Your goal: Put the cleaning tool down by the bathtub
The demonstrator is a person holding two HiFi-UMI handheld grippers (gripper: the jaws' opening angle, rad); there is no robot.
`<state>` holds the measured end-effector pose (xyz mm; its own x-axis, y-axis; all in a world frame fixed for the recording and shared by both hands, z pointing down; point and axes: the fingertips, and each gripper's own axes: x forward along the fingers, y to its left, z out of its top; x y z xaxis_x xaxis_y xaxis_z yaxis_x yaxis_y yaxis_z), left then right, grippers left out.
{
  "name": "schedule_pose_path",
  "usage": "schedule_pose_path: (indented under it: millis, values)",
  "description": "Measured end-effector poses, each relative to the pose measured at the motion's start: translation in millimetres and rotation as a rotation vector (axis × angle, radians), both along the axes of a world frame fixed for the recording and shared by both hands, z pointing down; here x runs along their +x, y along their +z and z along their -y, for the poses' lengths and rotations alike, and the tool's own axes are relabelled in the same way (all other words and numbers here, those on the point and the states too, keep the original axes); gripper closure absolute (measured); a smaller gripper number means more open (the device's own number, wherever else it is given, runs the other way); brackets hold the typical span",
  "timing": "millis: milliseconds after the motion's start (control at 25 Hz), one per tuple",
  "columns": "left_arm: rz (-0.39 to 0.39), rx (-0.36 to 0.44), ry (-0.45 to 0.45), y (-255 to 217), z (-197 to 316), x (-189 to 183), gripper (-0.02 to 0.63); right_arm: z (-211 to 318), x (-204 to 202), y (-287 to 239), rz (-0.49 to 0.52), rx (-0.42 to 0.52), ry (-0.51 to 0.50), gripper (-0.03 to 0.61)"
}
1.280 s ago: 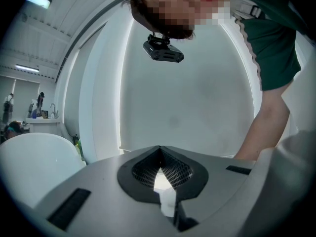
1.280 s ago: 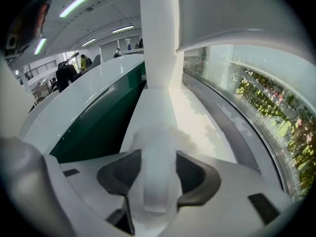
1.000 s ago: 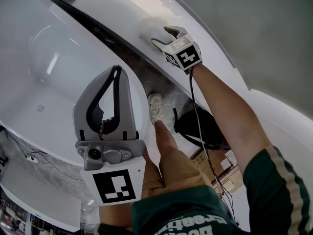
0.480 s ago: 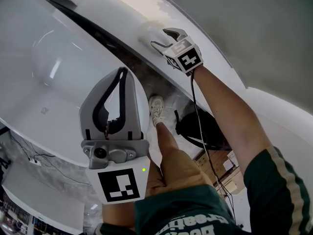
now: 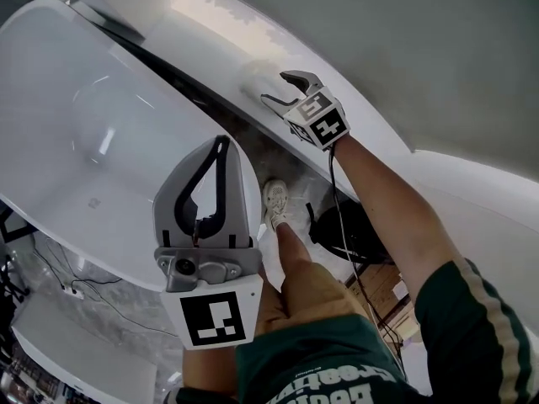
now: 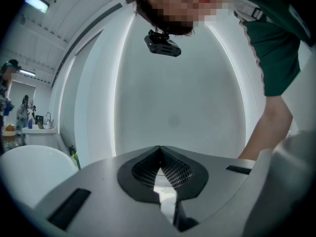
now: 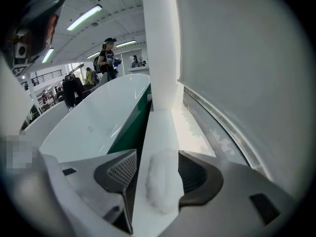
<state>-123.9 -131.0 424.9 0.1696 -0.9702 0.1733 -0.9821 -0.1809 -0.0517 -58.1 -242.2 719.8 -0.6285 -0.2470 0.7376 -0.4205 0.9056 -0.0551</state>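
The cleaning tool [image 5: 255, 78], a white fluffy pad, lies on the white ledge [image 5: 210, 32] that runs behind the white bathtub [image 5: 101, 141]. My right gripper [image 5: 278, 87] reaches out to it with jaws apart. In the right gripper view the cleaning tool [image 7: 160, 181] rests on the ledge [image 7: 168, 127] between the jaws of the right gripper [image 7: 157, 157]; the right jaw touches it, and a thin gap shows at the left jaw. My left gripper [image 5: 221, 144] is held up near the head camera over the tub's rim, shut and empty. The left gripper [image 6: 159, 149] points at a bare wall.
A leg and a white shoe [image 5: 274, 200] stand in the narrow floor gap between tub and ledge, next to a black bag [image 5: 345, 225]. A grey wall [image 5: 421, 49] rises behind the ledge. Cables [image 5: 50, 268] lie lower left. People [image 7: 106, 58] stand far beyond the bathtub [image 7: 94, 127].
The right gripper has stayed at the pad on the ledge with its jaws apart as before. The left gripper has drifted a little right and down in the head view, still shut.
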Motion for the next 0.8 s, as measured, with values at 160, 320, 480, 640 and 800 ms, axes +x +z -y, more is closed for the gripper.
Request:
schedule_pose_path:
  millis: [160, 320, 480, 640, 800]
  values:
    - [-0.004, 0.012, 0.009, -22, -7, 1, 0.607, -8, 3, -38, 0.046, 0.022, 0.002, 0.311]
    - [-0.006, 0.029, 0.011, -45, -10, 2, 0.607, -16, 7, -76, 0.083, 0.026, 0.004, 0.311]
    - [0.006, 0.046, 0.021, -69, -10, 5, 0.607, -20, 11, -117, 0.121, 0.054, 0.008, 0.313]
    - [0.007, 0.061, 0.040, -98, -18, 12, 0.607, -34, 12, -166, 0.162, 0.097, -0.006, 0.312]
    - [0.016, 0.079, 0.076, -131, -25, 21, 0.607, -47, 15, -226, 0.216, 0.140, 0.011, 0.313]
